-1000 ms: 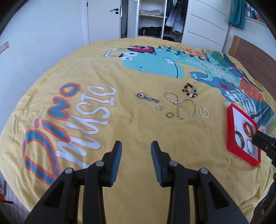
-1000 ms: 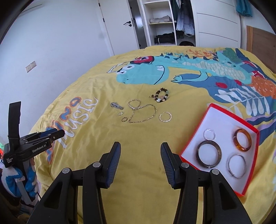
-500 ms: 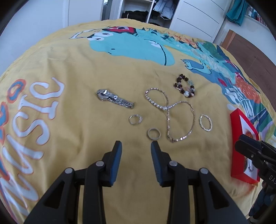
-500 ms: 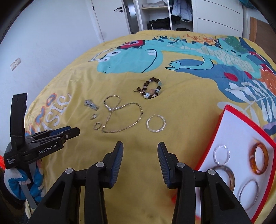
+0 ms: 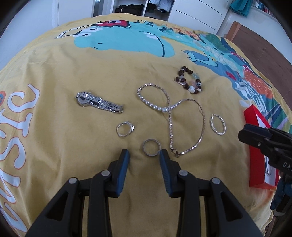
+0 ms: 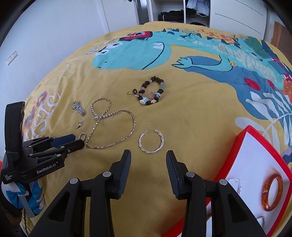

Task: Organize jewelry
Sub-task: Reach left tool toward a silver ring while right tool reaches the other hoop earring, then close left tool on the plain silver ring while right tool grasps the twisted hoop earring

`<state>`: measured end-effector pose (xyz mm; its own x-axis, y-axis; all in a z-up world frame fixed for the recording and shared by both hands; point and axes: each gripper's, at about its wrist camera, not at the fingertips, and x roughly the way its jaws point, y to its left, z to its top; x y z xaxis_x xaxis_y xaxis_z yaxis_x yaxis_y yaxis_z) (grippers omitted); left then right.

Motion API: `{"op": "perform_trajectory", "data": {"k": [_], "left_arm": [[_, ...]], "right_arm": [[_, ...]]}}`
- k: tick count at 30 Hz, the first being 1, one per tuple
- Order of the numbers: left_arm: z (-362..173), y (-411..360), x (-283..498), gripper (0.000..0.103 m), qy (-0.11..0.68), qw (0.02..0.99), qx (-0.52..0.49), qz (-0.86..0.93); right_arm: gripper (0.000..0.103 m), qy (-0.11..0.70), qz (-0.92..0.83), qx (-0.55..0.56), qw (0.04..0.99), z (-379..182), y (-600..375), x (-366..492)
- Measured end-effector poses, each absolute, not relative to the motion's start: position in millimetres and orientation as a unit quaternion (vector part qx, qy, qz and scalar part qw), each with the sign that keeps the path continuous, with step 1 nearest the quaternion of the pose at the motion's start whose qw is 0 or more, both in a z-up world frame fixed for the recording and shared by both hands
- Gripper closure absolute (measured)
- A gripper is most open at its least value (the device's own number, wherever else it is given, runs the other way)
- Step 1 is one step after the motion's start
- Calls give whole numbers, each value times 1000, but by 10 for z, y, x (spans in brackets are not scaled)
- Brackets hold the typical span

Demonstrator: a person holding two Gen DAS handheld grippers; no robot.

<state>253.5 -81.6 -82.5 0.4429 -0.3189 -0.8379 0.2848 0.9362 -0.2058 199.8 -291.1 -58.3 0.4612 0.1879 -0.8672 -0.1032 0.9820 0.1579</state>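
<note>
A bed (image 5: 54,76) covered by a yellow duvet carries everything; the cover is printed with a large teal dinosaur (image 6: 131,52) and white-and-orange lettering (image 5: 20,116) along the left side. Beyond the far edge of the bed stand a white wall, a white door and an open wardrobe (image 6: 171,12) with dark clothes folded on its shelf. Brown wooden flooring (image 5: 259,45) shows past the bed's right edge.

The jewelry lies in a loose cluster in the middle of the duvet: a silver watch (image 5: 99,103) on the left, a long necklace (image 5: 171,116) looped twice, a beaded bracelet (image 6: 150,93) farther back, a twisted silver hoop (image 6: 151,141) on the right, and two rings. The plain ring (image 5: 151,147) sits just ahead of the left gripper (image 5: 144,155), close to its right fingertip, with the other ring (image 5: 125,129) a little beyond to the left. The left jaws are apart and hold nothing.

The right gripper (image 6: 148,156) hovers low with the hoop just ahead of its fingertips; its jaws are also apart and empty. To its right a red tray (image 6: 242,144) with a white floor rests near the bed's edge, holding an amber bangle (image 6: 272,191) and some silver bangles, partly cut off by the frame.

Bare duvet stretches around the cluster on all sides, widest toward the far edge of the bed.
</note>
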Motion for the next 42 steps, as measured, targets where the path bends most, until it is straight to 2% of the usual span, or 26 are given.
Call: {"op": "perform_trajectory", "data": {"k": [13, 18, 20, 24, 34, 42], "left_arm": [[-895, -872, 2604, 71, 493, 850, 0, -188], [-906, -847, 2611, 78, 490, 852, -4, -186], [-911, -825, 2616, 84, 490, 852, -8, -184], [-903, -806, 2606, 85, 486, 854, -9, -187], [-723, -691, 2425, 86, 477, 861, -12, -179], [-359, -758, 2214, 86, 462, 867, -4, -188]], "right_arm": [[64, 579, 104, -3, 809, -868, -2837, 2444], [63, 583, 115, -24, 804, -939, -2750, 2518], [63, 586, 113, -37, 802, -980, -2727, 2544], [64, 582, 115, -54, 803, -1000, -2688, 2547], [64, 538, 124, -24, 833, -635, -2732, 2247], [64, 505, 118, 3, 855, -162, -2922, 1825]]}}
